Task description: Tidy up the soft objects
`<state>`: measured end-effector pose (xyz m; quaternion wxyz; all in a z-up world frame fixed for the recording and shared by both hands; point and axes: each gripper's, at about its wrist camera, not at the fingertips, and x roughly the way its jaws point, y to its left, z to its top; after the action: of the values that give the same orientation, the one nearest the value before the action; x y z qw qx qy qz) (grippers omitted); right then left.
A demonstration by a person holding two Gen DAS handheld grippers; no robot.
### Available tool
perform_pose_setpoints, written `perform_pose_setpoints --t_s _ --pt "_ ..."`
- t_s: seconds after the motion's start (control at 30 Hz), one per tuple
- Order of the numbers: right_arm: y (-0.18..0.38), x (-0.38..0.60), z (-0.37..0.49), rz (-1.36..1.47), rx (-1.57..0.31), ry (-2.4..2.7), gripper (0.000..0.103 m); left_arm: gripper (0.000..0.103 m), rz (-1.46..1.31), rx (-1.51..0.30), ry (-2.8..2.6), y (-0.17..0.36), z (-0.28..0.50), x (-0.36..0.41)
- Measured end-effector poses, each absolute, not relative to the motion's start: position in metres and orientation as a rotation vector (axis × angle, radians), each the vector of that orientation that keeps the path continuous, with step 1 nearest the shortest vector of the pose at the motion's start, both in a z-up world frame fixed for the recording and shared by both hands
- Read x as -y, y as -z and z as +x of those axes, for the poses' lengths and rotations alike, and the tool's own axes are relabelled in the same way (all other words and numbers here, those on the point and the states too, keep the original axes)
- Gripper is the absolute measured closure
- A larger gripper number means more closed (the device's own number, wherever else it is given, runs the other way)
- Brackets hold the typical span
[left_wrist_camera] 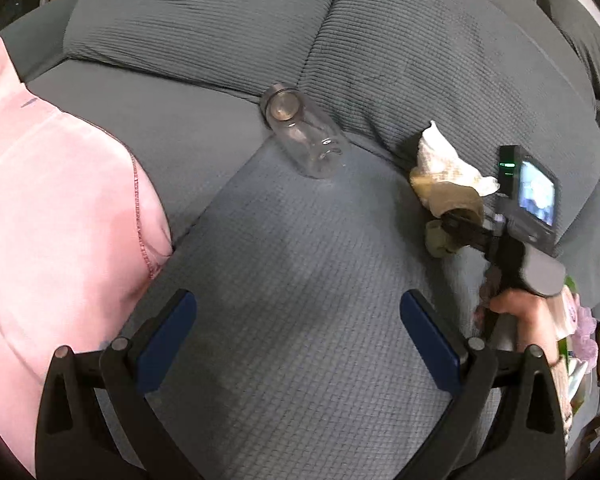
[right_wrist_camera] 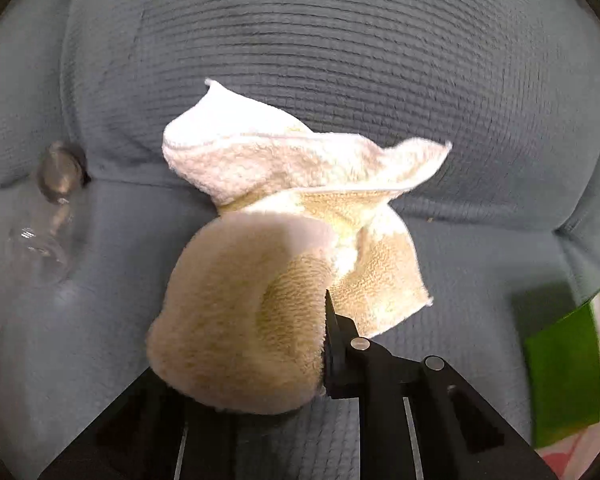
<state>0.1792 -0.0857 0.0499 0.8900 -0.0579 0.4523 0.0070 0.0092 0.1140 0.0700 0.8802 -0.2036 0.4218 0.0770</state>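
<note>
Right fingers (right_wrist_camera: 324, 344): nearly closed on a cream towel (right_wrist_camera: 284, 216), pads pressed into a bunched fold. Only the right-side pad shows in the right wrist view; the other is buried under terry cloth. The rest of the towel fans up toward 12 o'clock, over the seam between sofa seat and back cushion (right_wrist_camera: 340, 60).

Left fingers (left_wrist_camera: 298, 340): spread wide, nothing between the blue pads, grey sofa seat (left_wrist_camera: 300, 280) beneath them.

Left wrist view only: my right hand (left_wrist_camera: 528, 320) on its gripper handle at 3 o'clock, the towel hanging from that gripper, and a pink garment (left_wrist_camera: 60, 208) at 9 o'clock on the seat.

Clear jar (left_wrist_camera: 304, 136): on its side at the seat seam, 12 o'clock from the left fingers; blurred at 9 o'clock in the right view.

Right wrist view only: green packaging (right_wrist_camera: 564, 372) at 4 o'clock, blurred.
</note>
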Motion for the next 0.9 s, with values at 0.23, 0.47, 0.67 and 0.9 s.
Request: perform_pose_setpoints --t_s 0.23,0.47,0.67,0.9 --pt "-0.106 0.119 0.109 0.149 -0.908 -0.295 0.089 0.002 -0.468 -0.889 -0.173 -0.068 0.009 -0.125" --pt "-0.15 0.129 0.019 0.22 -0.892 -0.44 0.089 0.002 -0.525 -0.903 -0.15 -0.067 0.007 -0.134" --pt "-0.096 0.13 0.016 0.251 -1.058 -0.321 0.085 0.002 -0.455 -0.978 -0.012 -0.06 0.012 -0.109" --pt "-0.072 0.176 0.011 0.428 -1.104 -0.238 0.033 0.002 -0.324 -1.028 0.137 -0.051 0.014 -0.06"
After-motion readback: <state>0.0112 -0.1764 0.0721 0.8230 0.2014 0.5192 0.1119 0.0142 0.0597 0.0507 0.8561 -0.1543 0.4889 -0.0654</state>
